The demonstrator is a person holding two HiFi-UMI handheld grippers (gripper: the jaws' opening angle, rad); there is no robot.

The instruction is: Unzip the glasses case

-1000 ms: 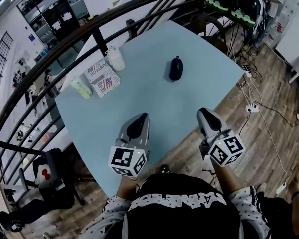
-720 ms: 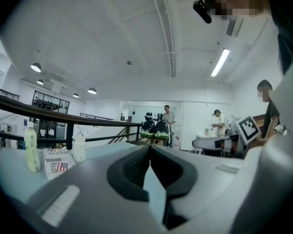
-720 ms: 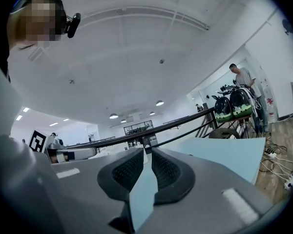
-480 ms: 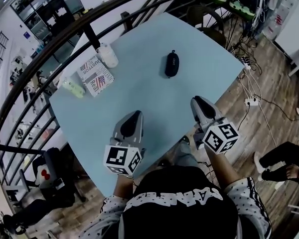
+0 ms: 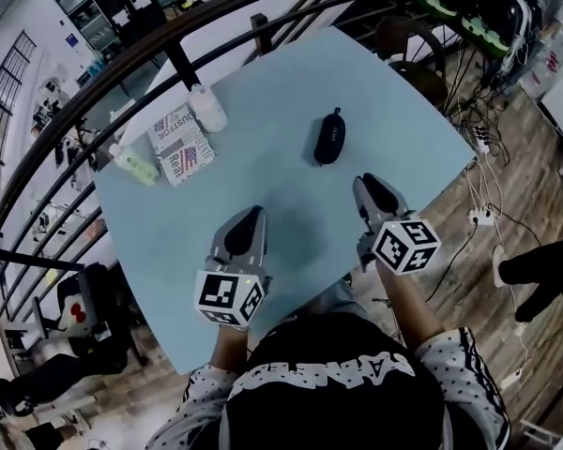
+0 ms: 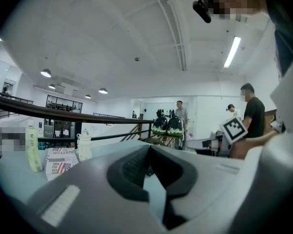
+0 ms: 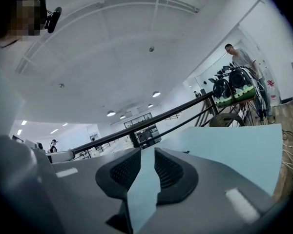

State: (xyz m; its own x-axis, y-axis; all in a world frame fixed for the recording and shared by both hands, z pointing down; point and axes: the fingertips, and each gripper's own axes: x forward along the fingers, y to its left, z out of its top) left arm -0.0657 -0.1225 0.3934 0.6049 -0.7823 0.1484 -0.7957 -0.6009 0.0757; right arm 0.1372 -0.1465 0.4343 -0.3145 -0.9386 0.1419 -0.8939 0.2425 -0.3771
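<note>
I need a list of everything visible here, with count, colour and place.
table: one, light blue, centre.
glasses case: one, black, far half of table.
printed box: one, white, table's left part.
white bottle: one, white, behind the box.
green bottle: one, pale green, left of box.
railing: one, black, beyond the table.
left gripper: one, grey, over near edge, jaws together, empty.
right gripper: one, grey, short of the case, jaws opening, empty.

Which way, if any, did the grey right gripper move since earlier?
Yes: right gripper went forward, nearer the black oval glasses case; empty jaws are opening.
</note>
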